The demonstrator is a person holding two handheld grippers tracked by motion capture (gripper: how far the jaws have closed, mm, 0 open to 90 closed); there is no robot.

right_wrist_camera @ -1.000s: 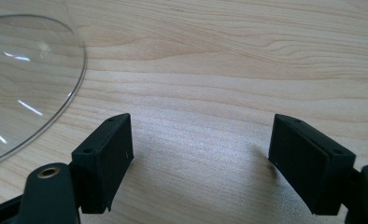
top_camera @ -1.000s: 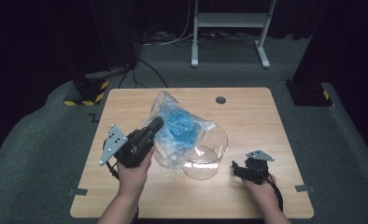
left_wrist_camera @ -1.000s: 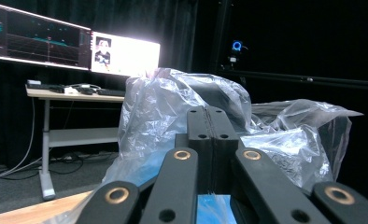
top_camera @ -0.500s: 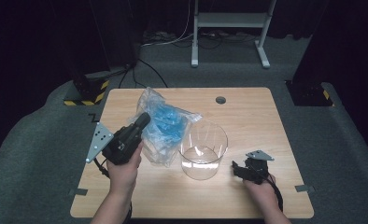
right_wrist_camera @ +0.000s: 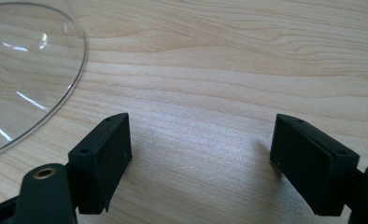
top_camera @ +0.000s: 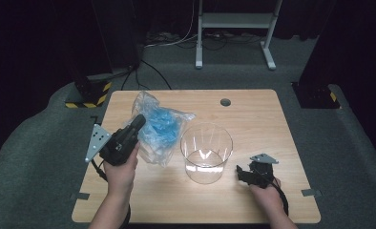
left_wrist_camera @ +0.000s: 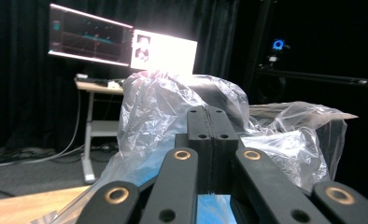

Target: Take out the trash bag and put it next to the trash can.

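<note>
A clear plastic bag (top_camera: 163, 130) with blue pieces inside lies on the wooden table (top_camera: 262, 124), left of a clear round glass container (top_camera: 206, 152). My left gripper (top_camera: 139, 119) is shut on the bag at its left side. In the left gripper view its jaws (left_wrist_camera: 210, 116) are pressed together, and the crumpled bag (left_wrist_camera: 149, 112) rises behind and around them. My right gripper (top_camera: 241, 172) rests low on the table just right of the container, with its jaws open. The right gripper view shows bare wood between the open jaws (right_wrist_camera: 201, 154), with the container's edge (right_wrist_camera: 56, 93) to the left.
A small round hole (top_camera: 225, 102) sits near the table's far edge. A white desk frame (top_camera: 234, 28) and a dark stand with a yellow-black striped base (top_camera: 88, 98) are on the floor beyond. Lit monitors (left_wrist_camera: 121, 44) glow in the left gripper view.
My left gripper has moved left with the bag in it, pulling the bag away from the glass container. The right gripper has stayed in place.
</note>
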